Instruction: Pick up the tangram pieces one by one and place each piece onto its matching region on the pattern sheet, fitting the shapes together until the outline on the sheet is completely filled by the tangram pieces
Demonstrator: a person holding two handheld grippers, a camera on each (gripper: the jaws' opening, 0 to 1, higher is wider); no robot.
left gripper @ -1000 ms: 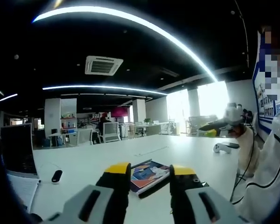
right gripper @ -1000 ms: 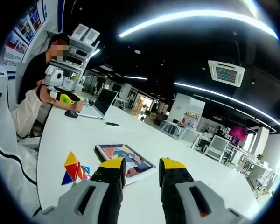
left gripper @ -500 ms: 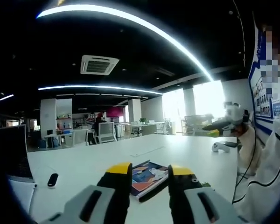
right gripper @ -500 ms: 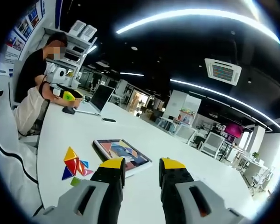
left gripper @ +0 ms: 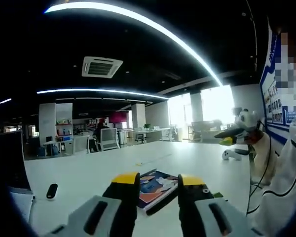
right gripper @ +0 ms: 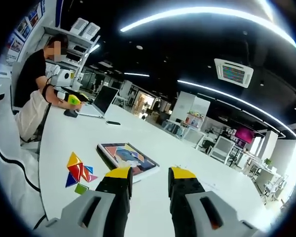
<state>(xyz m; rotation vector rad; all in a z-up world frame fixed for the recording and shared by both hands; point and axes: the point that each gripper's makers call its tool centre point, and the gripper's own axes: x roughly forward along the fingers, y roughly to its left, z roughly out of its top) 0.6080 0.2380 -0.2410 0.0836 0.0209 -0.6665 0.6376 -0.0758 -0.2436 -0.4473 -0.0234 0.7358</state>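
1. Since a second ago both cameras have swung a little, so the whole scene slides in each view; the pattern sheet (right gripper: 127,157) and the loose tangram pieces (right gripper: 78,170) lie where they did on the white surface (right gripper: 64,138), and neither hand-held gripper has changed its gap.
2. Left hand-held gripper (left gripper: 157,181) holds nothing, its yellow-tipped jaws parted with a moderate gap; the right hand-held gripper (right gripper: 149,174) is likewise apart and empty.
3. On its thick board, the pattern sheet shows a picture in orange, blue and pale patches. It lies just beyond the jaw tips in both views (left gripper: 157,183).
4. Right gripper view shows the tangram pieces as a small cluster left of the sheet, apart from it: a yellow triangle on top, red and orange in the middle, blue at the edges, and a green piece lying slightly apart, nearest the camera.
5. Left gripper view shows a green scrap (left gripper: 217,195) beside its right jaw; what it is cannot be told.
6. A seated person (right gripper: 32,94) works at the surface's far end beside a laptop (right gripper: 102,102), with a dark phone-like object (right gripper: 113,123) nearby. Nothing stands between the jaws and the sheet.
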